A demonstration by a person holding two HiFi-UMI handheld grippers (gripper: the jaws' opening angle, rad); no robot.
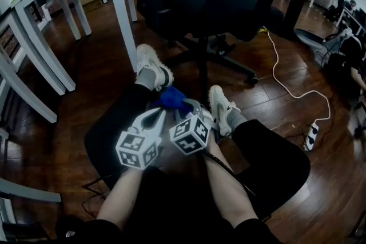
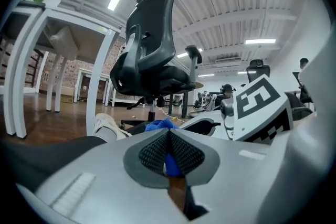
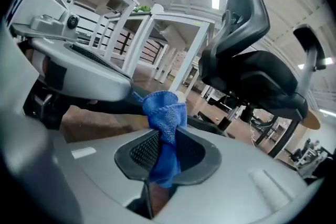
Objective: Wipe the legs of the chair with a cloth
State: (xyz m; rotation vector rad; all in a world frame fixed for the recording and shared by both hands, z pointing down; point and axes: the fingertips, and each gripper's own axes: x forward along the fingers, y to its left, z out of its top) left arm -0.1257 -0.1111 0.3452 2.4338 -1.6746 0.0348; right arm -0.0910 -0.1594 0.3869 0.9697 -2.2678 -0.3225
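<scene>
the wiping itself looks not yet begun. the left gripper (image 1: 153,118) and right gripper (image 1: 193,107) sit together at lower centre of the head view, each clenched on the blue cloth (image 1: 173,98), which bunches between them, well apart from the black office chair (image 1: 211,3). next, the cloth likely needs carrying up-frame to the chair legs (image 1: 229,64). the cloth is soft, nubbly and crumpled; the legs are slim, hard, dark spokes low over the glossy wooden floor (image 1: 97,66).
</scene>
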